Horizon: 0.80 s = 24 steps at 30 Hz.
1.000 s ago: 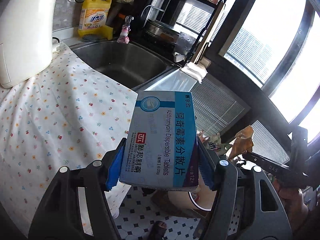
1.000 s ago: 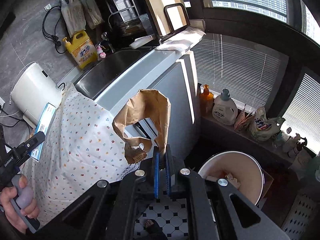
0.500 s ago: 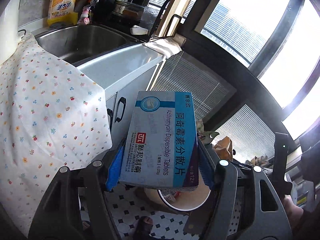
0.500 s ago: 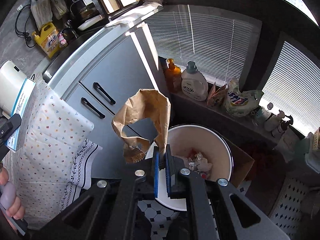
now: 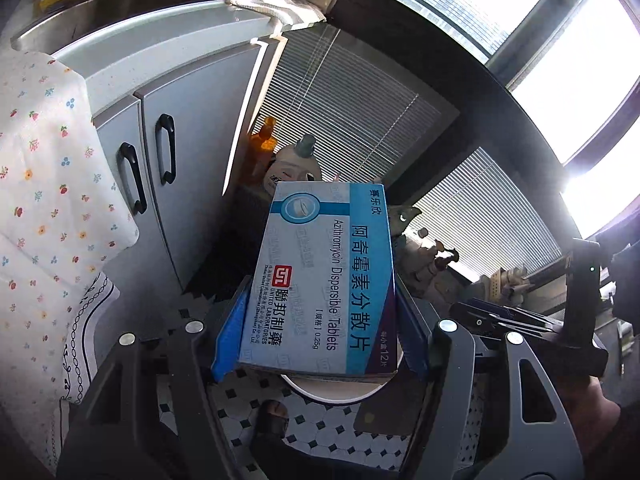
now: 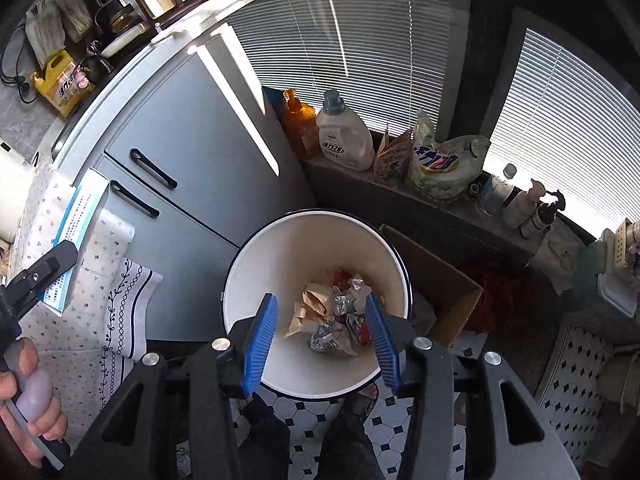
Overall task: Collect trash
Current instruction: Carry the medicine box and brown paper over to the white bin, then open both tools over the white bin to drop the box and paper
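The left gripper [image 5: 320, 328] is clamped on a medicine box [image 5: 324, 280] above the white bin [image 6: 256, 264]. The right gripper [image 6: 322, 336] hangs over that bin with its jaws apart, crumpled trash [image 6: 332, 316] lying inside.

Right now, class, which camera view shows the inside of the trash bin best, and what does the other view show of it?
The right wrist view: it looks straight down into the white trash bin, showing crumpled trash at its bottom. In the left wrist view, only a sliver of rim peeks out below the medicine box.
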Available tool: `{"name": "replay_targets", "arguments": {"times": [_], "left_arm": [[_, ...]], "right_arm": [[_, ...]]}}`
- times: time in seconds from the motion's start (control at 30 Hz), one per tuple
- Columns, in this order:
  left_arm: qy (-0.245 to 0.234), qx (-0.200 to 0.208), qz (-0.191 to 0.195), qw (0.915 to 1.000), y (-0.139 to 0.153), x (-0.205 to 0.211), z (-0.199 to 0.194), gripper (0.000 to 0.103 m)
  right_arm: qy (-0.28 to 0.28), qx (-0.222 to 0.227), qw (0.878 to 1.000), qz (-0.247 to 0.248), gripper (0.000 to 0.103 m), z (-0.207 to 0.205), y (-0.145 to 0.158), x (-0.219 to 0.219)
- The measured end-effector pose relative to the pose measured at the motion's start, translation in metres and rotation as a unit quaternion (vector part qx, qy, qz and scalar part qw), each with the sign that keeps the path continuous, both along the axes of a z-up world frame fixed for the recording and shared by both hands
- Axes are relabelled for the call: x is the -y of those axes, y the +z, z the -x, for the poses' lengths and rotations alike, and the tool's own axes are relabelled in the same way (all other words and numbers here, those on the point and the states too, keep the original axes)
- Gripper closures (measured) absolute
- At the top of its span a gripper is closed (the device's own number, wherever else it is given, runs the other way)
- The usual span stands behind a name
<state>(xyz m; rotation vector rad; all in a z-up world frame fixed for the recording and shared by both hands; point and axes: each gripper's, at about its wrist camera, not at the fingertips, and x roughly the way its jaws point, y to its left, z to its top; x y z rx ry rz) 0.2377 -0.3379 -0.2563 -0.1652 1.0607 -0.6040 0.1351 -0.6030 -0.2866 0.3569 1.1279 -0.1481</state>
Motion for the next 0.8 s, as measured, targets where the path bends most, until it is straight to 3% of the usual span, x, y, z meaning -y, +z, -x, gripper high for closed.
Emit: {"name": "replay_targets", "arguments": {"times": [0.27,0.33,0.43,0.57,0.8], "left_arm": [[-0.065,-0.026,0.002,0.9975,-0.023,0.056,0.004,0.037],[-0.075,-0.042,0.006,0.9962,-0.028,0.065,0.003,0.030],[-0.065,-0.047,0.018,0.9966,-0.027,0.065,0.002,0.020],[-0.047,-0.034,0.018,0.9982,-0.016,0.047,0.000,0.018],[0.016,-0.007,0.017,0.9997,0.016,-0.018,-0.007,0.011]], "right_arm": [[-0.045,0.008,0.999,0.010,0.055,0.032,0.013,0.037],[-0.053,0.008,0.999,0.013,0.055,0.038,0.014,0.043],[-0.061,0.011,0.998,0.012,0.055,0.043,0.016,0.049],[-0.058,0.017,0.998,0.007,0.053,0.039,0.019,0.044],[-0.021,0.059,0.998,-0.007,0.024,0.013,0.038,0.004]]}}
